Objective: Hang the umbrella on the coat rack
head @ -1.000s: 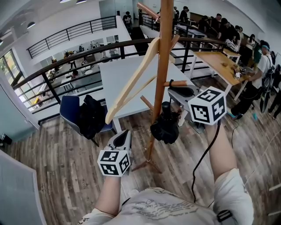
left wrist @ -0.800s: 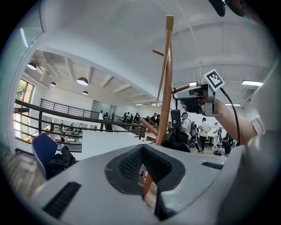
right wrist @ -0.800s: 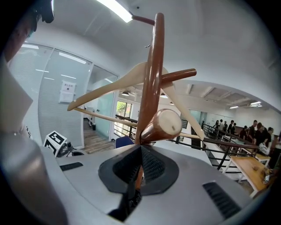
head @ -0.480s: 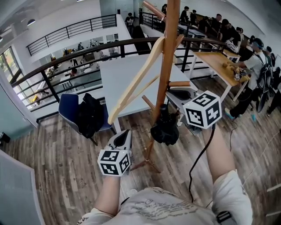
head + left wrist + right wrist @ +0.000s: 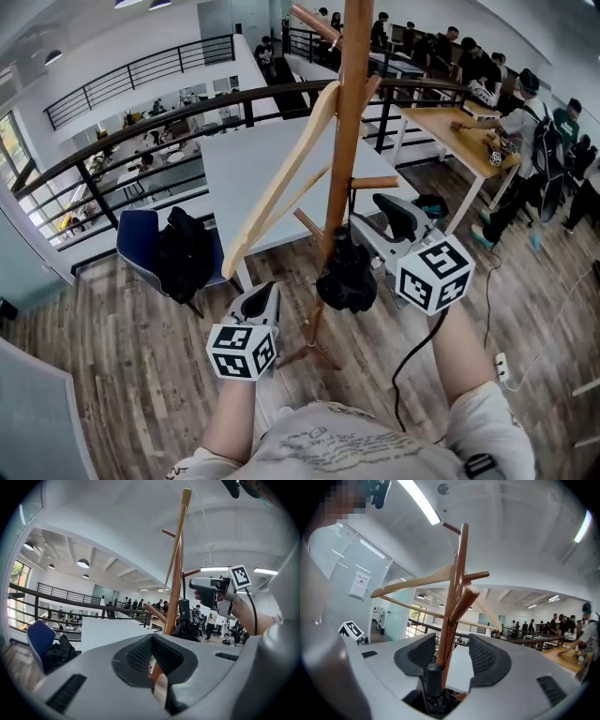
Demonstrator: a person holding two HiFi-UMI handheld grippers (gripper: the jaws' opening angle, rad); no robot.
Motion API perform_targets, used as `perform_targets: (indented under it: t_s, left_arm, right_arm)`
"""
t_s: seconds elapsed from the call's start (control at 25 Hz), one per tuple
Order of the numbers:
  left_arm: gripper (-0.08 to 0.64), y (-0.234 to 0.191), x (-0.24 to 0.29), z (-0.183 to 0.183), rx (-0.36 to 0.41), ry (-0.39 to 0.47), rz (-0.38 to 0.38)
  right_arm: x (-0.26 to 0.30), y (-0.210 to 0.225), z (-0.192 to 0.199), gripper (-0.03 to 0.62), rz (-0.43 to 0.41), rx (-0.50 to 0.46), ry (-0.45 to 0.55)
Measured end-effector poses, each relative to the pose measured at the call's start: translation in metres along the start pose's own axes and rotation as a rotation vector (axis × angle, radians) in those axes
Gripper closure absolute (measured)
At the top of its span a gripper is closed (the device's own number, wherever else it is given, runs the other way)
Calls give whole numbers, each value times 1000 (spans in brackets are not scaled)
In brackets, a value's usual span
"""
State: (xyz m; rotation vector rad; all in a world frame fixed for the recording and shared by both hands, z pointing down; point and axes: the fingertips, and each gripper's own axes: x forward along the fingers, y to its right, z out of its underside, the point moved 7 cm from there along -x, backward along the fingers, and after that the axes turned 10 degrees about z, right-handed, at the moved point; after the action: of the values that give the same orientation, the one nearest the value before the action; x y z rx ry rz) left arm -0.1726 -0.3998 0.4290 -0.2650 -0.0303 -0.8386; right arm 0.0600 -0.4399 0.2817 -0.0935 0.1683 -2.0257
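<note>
now the right forearm (image 5: 461, 349) reaches level toward the tall brown wooden coat rack (image 5: 349, 141); the right gripper (image 5: 382, 208) has its jaws opening around the folded black umbrella (image 5: 347, 277), which hangs by its strap (image 5: 352, 202) from a peg (image 5: 377, 182); the left gripper (image 5: 262, 292) sits lower, jaws closed, empty.

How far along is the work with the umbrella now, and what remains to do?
Done: the umbrella hangs from a peg of the coat rack. In hand: the right gripper is opening its jaws, with the umbrella's handle between them. Remaining: probably only drawing that gripper away. The left gripper, shut, holds nothing.
</note>
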Motion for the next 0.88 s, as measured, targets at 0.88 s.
perform_targets:
  t_s: [0.88]
  left_arm:
    - [555,27,44,11,55,16,150]
  right_arm:
    - [-100,-12,155,594,342,272,-52]
